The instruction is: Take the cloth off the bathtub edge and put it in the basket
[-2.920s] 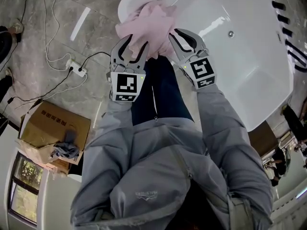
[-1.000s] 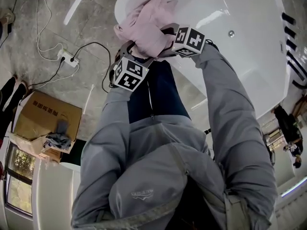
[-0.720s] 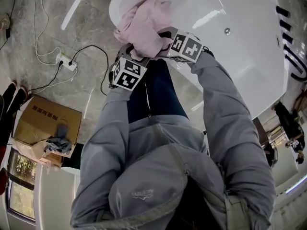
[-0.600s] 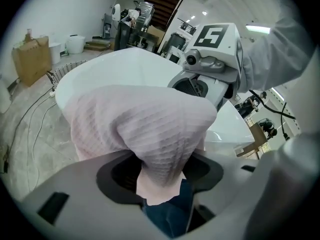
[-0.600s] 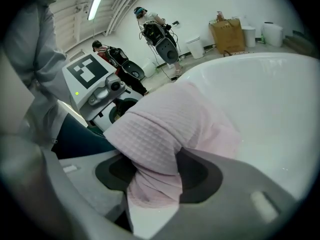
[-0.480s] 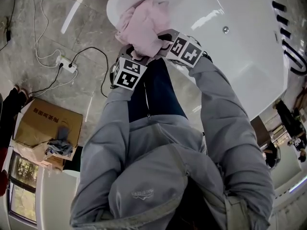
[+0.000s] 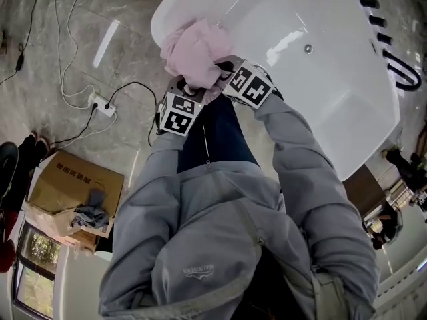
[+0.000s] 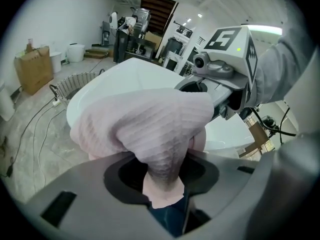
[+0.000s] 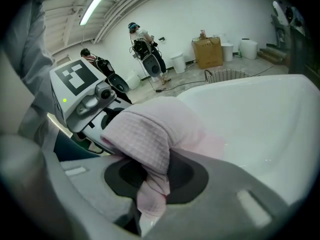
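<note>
This looks like a workshop hall dressed up as a bathroom. A freestanding bathtub (image 7: 333, 65) sits on a marbled floor (image 7: 67, 52). Around it are a cardboard box (image 7: 70, 185), a power strip (image 7: 102, 104) and a bare strip light (image 9: 95, 4).

Basket (image 8: 72, 87) pt. behind tub (image 8: 127, 75)

I'm seeing the tub (image 7: 320, 79) blocking the way ahead and to the right. On the left, the floor (image 7: 33, 112) is lying open, with a corded power strip (image 7: 101, 104) trailing across it and a box (image 7: 77, 185) standing closer to me. The basket (image 8: 75, 84) is sitting on open floor beside the tub's far end.
</note>
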